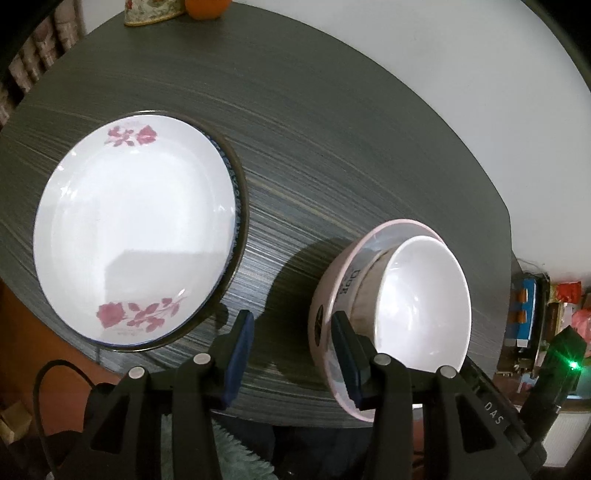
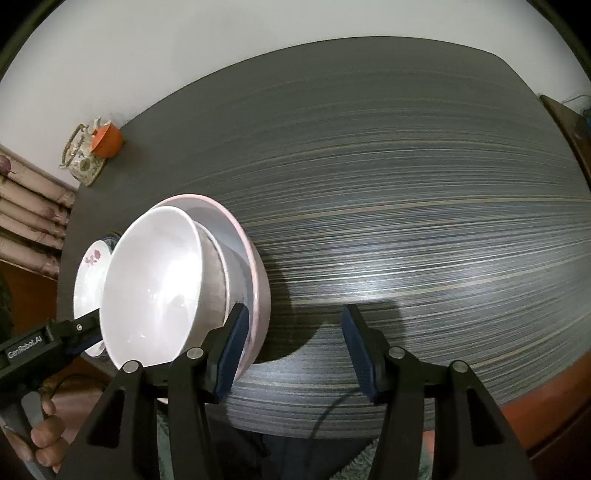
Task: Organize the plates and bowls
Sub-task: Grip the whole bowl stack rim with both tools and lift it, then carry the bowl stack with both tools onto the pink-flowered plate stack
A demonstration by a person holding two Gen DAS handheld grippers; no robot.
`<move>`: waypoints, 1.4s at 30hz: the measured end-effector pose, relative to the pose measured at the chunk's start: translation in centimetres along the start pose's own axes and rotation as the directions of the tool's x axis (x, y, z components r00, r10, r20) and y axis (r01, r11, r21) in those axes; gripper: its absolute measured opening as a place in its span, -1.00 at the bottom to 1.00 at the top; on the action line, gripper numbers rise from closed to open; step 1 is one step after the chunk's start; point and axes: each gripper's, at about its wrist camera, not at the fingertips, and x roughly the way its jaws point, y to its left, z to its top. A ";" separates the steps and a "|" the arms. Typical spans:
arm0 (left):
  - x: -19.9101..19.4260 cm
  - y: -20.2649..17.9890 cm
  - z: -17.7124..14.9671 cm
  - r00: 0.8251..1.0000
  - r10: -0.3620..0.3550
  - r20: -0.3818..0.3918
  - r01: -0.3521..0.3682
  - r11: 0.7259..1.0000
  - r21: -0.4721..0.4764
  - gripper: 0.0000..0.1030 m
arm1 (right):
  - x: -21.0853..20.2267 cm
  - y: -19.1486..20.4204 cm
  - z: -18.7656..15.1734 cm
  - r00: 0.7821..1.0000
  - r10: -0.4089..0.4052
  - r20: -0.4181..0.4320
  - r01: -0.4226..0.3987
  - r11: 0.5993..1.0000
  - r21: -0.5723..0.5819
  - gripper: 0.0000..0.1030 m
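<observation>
Left wrist view
Left gripper [image 1: 293,356]: two black fingers with blue pads, spread apart and holding nothing, at 6 o'clock over the near table edge.
Table: dark grey wood-grain round table top [image 1: 332,155] fills most of the view.
Plate: white round plate with pink rose prints [image 1: 136,232] lies at 9 o'clock on a dark-rimmed plate [image 1: 239,206], of which only the rim shows.
Bowl stack: plain white bowl [image 1: 421,306] sits nested inside a pink-rimmed white bowl with dark lettering [image 1: 332,295], at 4 o'clock, well apart from the plates; the right-hand pad lies just beside the outer bowl's wall, contact not clear.
Background: floral tin [image 1: 151,11] and orange fruit [image 1: 207,7] touching at 12 o'clock on the far edge.

Right wrist view
Right gripper [image 2: 293,354]: fingers apart and empty, at 6 o'clock above the table.
Bowl stack: the white bowl [image 2: 155,288] in the pink-rimmed bowl [image 2: 258,280] stands at 8 o'clock; the left-hand pad is just beside the pink rim.
Plate: the rose plate [image 2: 90,273] shows partly behind the bowls, at 9 o'clock.
Left gripper: its black body [image 2: 48,339] enters at 8 o'clock, the person's hand [image 2: 40,439] around the handle.
</observation>
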 end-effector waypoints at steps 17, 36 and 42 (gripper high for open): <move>2.0 -1.6 0.8 0.999 -0.012 -0.031 0.013 0.999 0.045 -0.76 | 1.5 0.7 1.4 0.999 0.013 -0.044 -0.014 1.000 -0.003 -0.37; 1.9 -5.2 -0.2 0.997 0.065 0.044 -0.071 0.985 0.159 -0.88 | 1.4 1.2 1.7 0.995 0.093 -0.034 -0.093 0.996 0.010 -0.76; 1.8 -5.8 -0.5 0.996 0.062 0.057 -0.071 0.984 0.166 -0.88 | 1.3 1.4 1.5 0.996 0.087 -0.017 -0.087 0.996 0.004 -0.76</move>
